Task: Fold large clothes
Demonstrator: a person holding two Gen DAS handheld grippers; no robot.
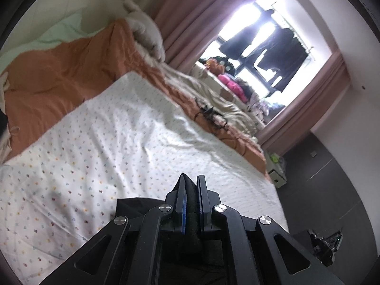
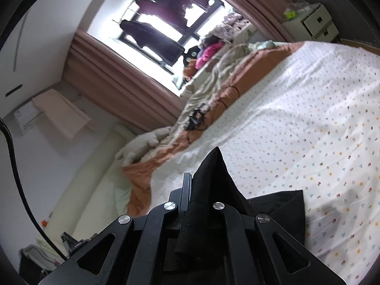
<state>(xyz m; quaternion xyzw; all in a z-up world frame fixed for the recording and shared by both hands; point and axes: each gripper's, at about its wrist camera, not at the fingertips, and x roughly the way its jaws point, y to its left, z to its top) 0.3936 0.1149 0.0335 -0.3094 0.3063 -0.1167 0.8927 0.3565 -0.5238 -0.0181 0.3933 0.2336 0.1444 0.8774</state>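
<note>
A black garment point(image 1: 133, 207) hangs from both grippers above the bed. My left gripper point(image 1: 192, 180) is shut on a fold of it, with black cloth pinched between the blue-padded fingers. My right gripper point(image 2: 199, 178) is shut on another part of the black garment point(image 2: 213, 180), whose corner sticks up past the fingertips and covers the right finger. More of the cloth drapes down to the right point(image 2: 280, 211). Most of the garment is hidden below the grippers.
The bed carries a white flowered sheet point(image 1: 106, 137) and an orange quilt point(image 1: 59, 76). A white plush toy point(image 1: 147, 30) and a black cable tangle point(image 1: 209, 114) lie at its far side. Pink curtains point(image 1: 190, 16), a window and a white drawer unit point(image 2: 315, 21) stand beyond.
</note>
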